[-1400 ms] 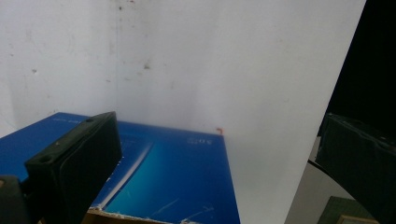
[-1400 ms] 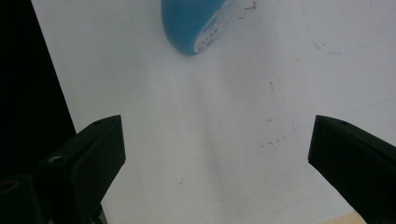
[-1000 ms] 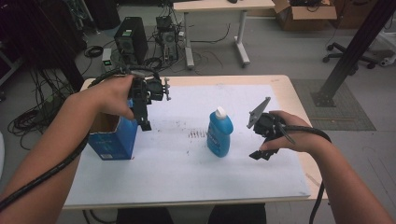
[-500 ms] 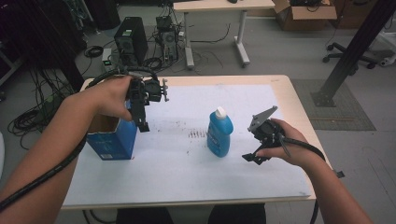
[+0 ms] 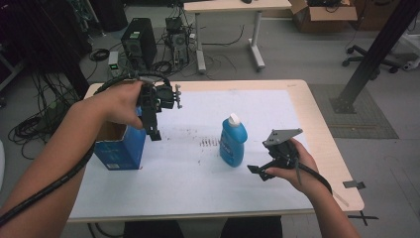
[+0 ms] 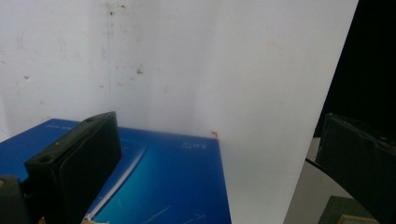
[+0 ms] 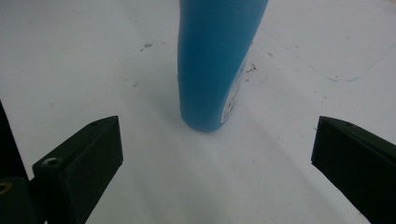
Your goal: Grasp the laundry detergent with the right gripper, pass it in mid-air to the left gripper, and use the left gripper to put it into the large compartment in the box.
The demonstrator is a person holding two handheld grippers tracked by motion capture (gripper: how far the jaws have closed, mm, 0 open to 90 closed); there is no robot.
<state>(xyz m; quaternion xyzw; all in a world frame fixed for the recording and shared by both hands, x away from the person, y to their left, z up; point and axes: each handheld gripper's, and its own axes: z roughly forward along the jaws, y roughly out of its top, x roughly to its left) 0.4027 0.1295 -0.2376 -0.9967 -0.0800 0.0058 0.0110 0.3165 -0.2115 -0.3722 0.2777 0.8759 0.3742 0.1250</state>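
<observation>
A blue bottle [image 5: 233,141] with a white cap stands upright near the middle of the white-covered table [image 5: 198,198]. My right gripper [image 5: 265,161] is just right of it, low over the table, open and empty. In the right gripper view the bottle's base [image 7: 212,70] stands ahead, centred between the spread jaws of that gripper [image 7: 215,135]. An open blue box [image 5: 121,148] stands at the table's left. My left gripper [image 5: 151,126] hangs over its right edge, jaws pointing down. In the left gripper view the box [image 6: 163,186] lies below the left gripper [image 6: 217,140], which is open and empty.
Small dark marks dot the white sheet [image 5: 208,143] left of the bottle. The table's bare wooden rim [image 5: 322,129] runs along the right. Beyond the far edge, on the floor, are a computer tower [image 5: 138,44], tangled cables and another desk [image 5: 233,7].
My right gripper has come down and toward the table's near edge, staying just right of the bottle. The left gripper has held still over the box.
</observation>
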